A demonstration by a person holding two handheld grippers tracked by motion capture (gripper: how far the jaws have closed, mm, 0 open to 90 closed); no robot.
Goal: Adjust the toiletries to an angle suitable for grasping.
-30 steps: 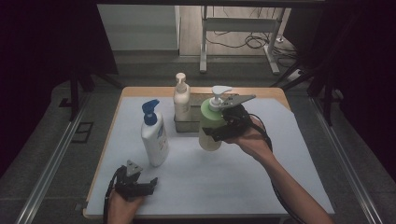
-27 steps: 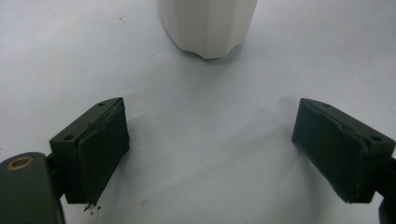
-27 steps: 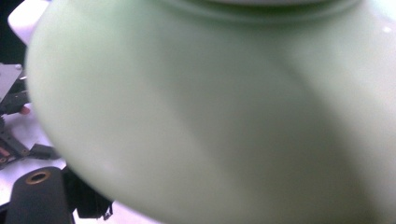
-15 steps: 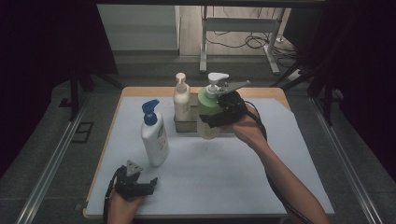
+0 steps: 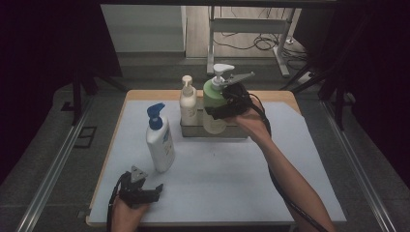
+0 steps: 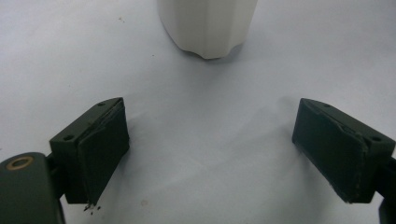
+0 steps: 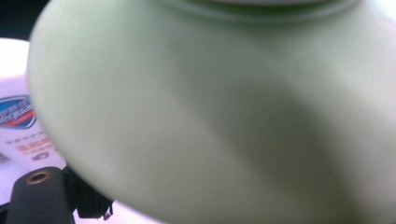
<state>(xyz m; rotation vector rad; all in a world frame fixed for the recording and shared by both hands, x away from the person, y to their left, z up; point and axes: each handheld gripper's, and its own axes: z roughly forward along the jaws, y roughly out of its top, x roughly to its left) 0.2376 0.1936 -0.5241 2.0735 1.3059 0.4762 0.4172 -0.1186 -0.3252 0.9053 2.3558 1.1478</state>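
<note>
at the grey caddy (image 5: pixel 212 129) near the table's far edge, a person's right gripper (image 5: pixel 227 107) clamps the green pump bottle (image 5: pixel 213 99) by its body, jaws spread wide round the fat middle; the right gripper view has the green wall pressed up against the lens w/ one dark pad (image 7: pixel 88 201) at its lower left. bottle stands upright, long axis vertical, its base low at the caddy's right half, but whether it's seated inside or a touch above the floor can't be told. the cream pump bottle (image 5: pixel 187 101) already stands in the caddy's left half, just beside the green one. the gripper sits on the green bottle's right & near side, so the likely next move is straight down along that axis, then let go, w/out knocking the cream neighbour. front-left of the caddy, well apart, stands the white bottle w/ blue pump (image 5: pixel 160 140). nearer the table's front edge, left gripper (image 5: pixel 145 189) rests w/ jaws apart & nothing between them, white bottle's base ahead of it. right hand is plainly the nearer to the caddy.
</note>
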